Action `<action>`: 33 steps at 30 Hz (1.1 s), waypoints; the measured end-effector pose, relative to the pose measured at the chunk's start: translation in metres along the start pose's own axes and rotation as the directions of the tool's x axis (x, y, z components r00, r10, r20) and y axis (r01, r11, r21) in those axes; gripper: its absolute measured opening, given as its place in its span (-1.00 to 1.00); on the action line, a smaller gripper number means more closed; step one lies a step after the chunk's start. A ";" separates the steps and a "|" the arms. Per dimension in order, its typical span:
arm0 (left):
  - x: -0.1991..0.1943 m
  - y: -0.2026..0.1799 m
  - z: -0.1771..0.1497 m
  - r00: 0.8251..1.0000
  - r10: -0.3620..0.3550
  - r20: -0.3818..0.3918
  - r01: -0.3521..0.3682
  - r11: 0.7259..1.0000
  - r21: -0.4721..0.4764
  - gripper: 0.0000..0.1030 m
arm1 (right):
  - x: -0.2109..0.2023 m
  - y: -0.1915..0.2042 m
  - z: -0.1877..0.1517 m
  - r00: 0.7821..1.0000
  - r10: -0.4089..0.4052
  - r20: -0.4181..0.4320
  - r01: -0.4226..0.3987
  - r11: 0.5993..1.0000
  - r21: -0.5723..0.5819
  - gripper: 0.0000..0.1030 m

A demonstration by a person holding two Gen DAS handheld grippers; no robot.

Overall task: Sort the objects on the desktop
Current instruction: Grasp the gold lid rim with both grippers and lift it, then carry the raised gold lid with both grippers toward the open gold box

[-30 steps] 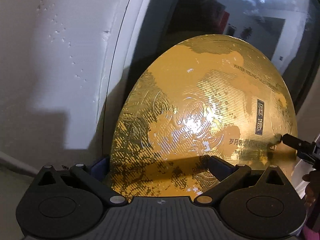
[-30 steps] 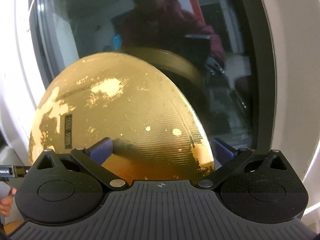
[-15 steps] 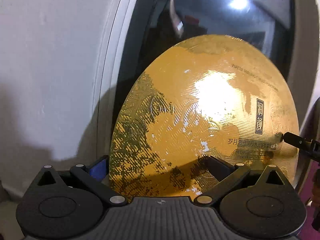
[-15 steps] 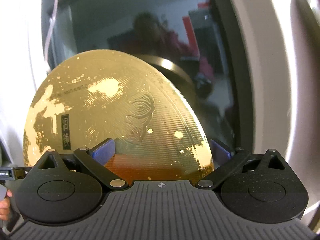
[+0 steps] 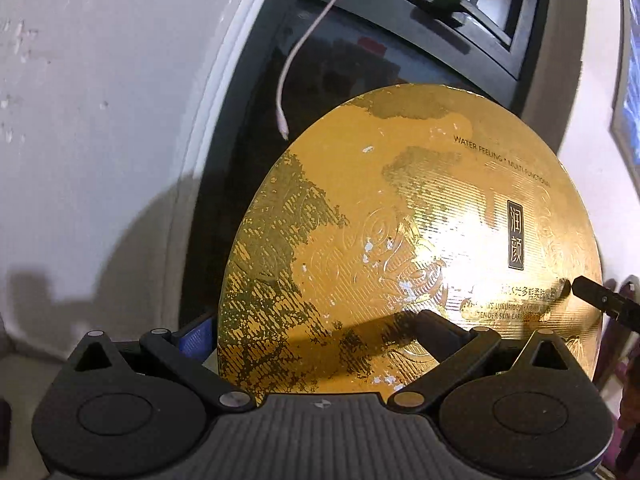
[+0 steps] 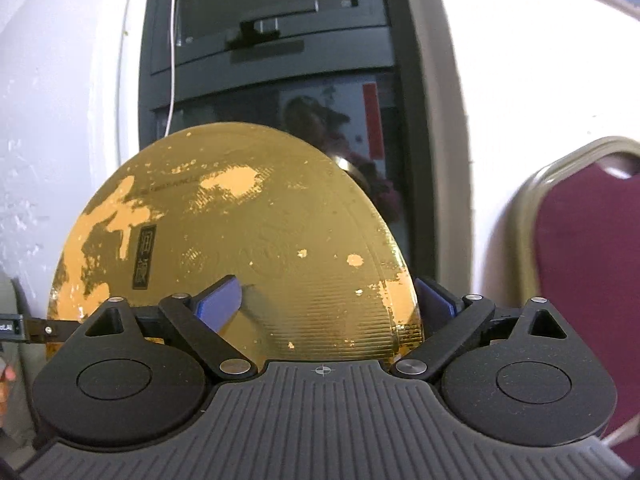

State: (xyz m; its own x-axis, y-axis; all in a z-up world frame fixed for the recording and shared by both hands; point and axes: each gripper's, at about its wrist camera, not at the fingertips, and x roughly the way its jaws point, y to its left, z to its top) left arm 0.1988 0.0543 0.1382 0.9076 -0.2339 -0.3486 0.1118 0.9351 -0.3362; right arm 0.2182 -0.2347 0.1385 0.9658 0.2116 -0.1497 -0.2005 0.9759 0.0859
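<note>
The gold round box (image 5: 400, 220) (image 6: 240, 232) is in the air, and no table or other surface shows under it. It stands nearly upright on its edge, and its embossed gold face looks toward both cameras. On this face there is a small black label (image 5: 515, 234) with two characters and some lines of printed text, and the gold foil is worn off in many spots.

My left tool (image 5: 316, 324) is clenched on the lower edge of the box. One finger lies across the front face and the blue pad (image 5: 196, 332) of the other stands behind the edge. My right tool (image 6: 328, 298) grasps the same box at the other side of its lower edge. One blue pad (image 6: 224, 300) lies on the gold face and the other is behind the thick rim. These jaws have just been closing, with the box between them. Each camera also sees the tip of the other tool at the side edge of the box.

Behind the box there is a dark window (image 5: 360, 72) with a black frame and a handle (image 5: 452, 4), set in a white wall (image 5: 100, 120). A thin white cable (image 5: 296, 48) hangs in front of the glass, and its end is just beside the upper left rim of the box. In the glass I can see a blurred reflection of a person. At the right side of the window stands a chair (image 6: 592, 280) with a dark red back.
</note>
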 end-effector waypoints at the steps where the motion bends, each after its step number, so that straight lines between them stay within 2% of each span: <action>1: -0.004 -0.002 -0.003 1.000 -0.010 -0.011 0.010 1.000 -0.008 0.99 | -0.010 -0.002 0.000 1.000 -0.012 -0.006 0.011 1.000 -0.012 0.83; 7: -0.034 -0.012 -0.042 0.995 -0.053 -0.082 0.047 0.996 -0.080 0.99 | -0.096 -0.008 -0.009 0.997 -0.072 -0.012 0.071 0.996 -0.055 0.81; 12: -0.071 -0.016 -0.066 0.990 -0.014 -0.140 -0.001 0.994 -0.110 0.99 | -0.153 -0.005 -0.018 0.993 -0.101 -0.065 0.098 0.994 -0.044 0.81; 18: -0.108 -0.013 -0.109 0.970 -0.002 -0.243 -0.025 0.994 -0.108 1.00 | -0.196 -0.003 -0.040 0.970 -0.126 -0.208 0.122 0.992 -0.035 0.82; 21: -0.122 -0.015 -0.131 0.955 -0.013 -0.296 -0.028 0.991 -0.133 1.00 | -0.213 -0.006 -0.046 0.957 -0.134 -0.256 0.140 0.990 0.007 0.82; 25: -0.130 -0.017 -0.145 0.941 -0.031 -0.336 -0.017 0.990 -0.138 1.00 | -0.238 -0.008 -0.050 0.943 -0.158 -0.292 0.165 0.986 -0.002 0.81; 33: -0.149 -0.035 -0.156 0.932 -0.076 -0.355 0.026 0.989 -0.145 1.00 | -0.280 -0.009 -0.047 0.926 -0.212 -0.313 0.213 0.977 -0.033 0.81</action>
State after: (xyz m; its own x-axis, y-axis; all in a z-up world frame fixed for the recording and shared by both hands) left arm -0.0034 0.0149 0.0659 0.6938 -0.3836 -0.6095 0.0755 0.8804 -0.4681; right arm -0.0585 -0.3002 0.1331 0.8854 0.0055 -0.4647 0.0039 0.9998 0.0194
